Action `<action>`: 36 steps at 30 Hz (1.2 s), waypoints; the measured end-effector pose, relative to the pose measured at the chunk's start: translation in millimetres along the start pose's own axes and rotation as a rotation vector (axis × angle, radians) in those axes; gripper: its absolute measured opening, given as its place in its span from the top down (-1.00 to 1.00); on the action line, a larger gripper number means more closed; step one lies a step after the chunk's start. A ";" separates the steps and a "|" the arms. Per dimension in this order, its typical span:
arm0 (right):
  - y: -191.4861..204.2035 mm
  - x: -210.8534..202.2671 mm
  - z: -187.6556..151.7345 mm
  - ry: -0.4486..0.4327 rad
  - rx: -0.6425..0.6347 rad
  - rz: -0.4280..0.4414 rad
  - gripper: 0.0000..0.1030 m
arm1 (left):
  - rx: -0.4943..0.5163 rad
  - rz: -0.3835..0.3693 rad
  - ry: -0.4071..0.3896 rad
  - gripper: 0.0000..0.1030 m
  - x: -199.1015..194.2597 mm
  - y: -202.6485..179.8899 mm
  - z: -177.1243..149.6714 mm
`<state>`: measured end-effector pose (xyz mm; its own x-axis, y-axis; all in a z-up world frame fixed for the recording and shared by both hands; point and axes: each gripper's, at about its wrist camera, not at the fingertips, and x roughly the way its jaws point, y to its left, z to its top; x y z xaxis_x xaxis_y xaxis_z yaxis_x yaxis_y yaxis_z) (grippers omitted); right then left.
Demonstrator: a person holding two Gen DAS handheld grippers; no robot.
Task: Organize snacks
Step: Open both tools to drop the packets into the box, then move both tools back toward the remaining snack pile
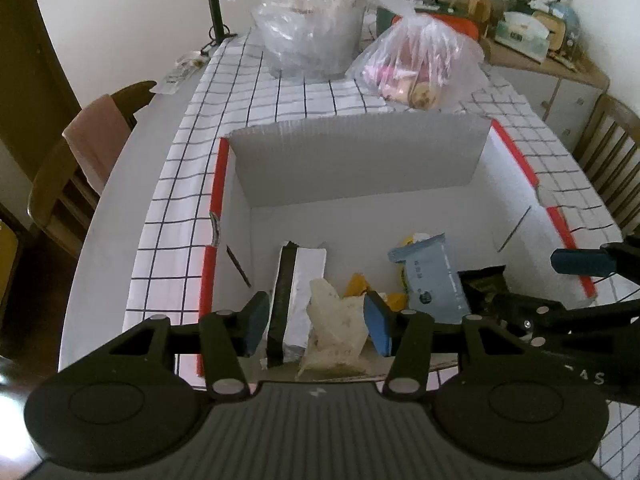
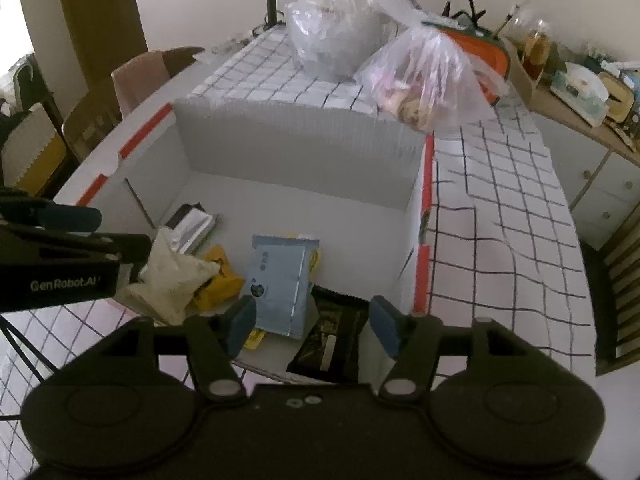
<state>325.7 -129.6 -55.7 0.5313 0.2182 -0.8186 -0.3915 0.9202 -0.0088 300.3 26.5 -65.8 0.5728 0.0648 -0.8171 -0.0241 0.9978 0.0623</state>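
Both grippers (image 1: 316, 328) (image 2: 314, 326) half-open, empty.

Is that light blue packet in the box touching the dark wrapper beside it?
Touching: the right wrist view shows the light blue packet overlapping the dark wrapper's edge.

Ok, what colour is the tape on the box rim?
Red tape, on the white box's side rims. The left wrist view shows it best.

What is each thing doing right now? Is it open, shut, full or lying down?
Box: open, snacks inside.
Blue packet: lying flat in the box.
Dark packet: lying flat, sealed.
Pale bag: crumpled, between the left gripper's pads.
Right gripper: open, above the packets.
Pink bag: full, top gathered.
Clear bag: full, behind the box.
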 end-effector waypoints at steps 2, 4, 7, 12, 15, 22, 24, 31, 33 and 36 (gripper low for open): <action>-1.5 -8.2 1.0 -0.008 0.011 0.009 -0.22 | -0.008 -0.008 -0.011 -0.07 -8.0 1.9 -0.1; -2.9 -18.5 1.1 -0.024 0.020 0.006 -0.33 | -0.021 -0.018 -0.021 -0.07 -17.3 4.1 0.0; -4.7 -33.0 0.9 -0.046 0.032 0.010 -0.38 | -0.030 -0.029 -0.040 -0.08 -30.2 5.0 -0.1; -4.3 -58.9 -2.2 -0.076 0.046 0.015 -0.44 | -0.034 -0.047 -0.076 -0.11 -54.9 4.5 -2.9; -2.7 -76.2 -5.0 -0.096 0.050 0.022 -0.51 | -0.030 -0.059 -0.095 -0.12 -71.7 3.6 -6.8; 1.8 -113.1 -14.1 -0.139 0.058 0.042 -0.64 | -0.036 -0.083 -0.139 -0.24 -106.4 6.1 -18.7; 3.2 -122.0 -18.0 -0.151 0.059 0.046 -0.68 | -0.045 -0.079 -0.156 -0.26 -116.2 7.5 -23.0; 11.2 -147.1 -35.9 -0.171 0.055 0.059 -0.85 | -0.032 -0.113 -0.182 -0.34 -141.7 10.5 -42.5; 12.4 -152.9 -43.3 -0.175 0.055 0.061 -0.88 | -0.039 -0.123 -0.185 -0.41 -147.3 12.9 -49.4; 12.8 -158.0 -53.6 -0.174 0.063 0.066 -0.88 | -0.053 -0.149 -0.182 -0.47 -152.6 17.0 -60.0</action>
<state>196.5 -169.7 42.8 0.6301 0.3266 -0.7045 -0.3851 0.9192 0.0817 163.3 34.5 25.5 0.7113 -0.0822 -0.6980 0.0313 0.9959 -0.0854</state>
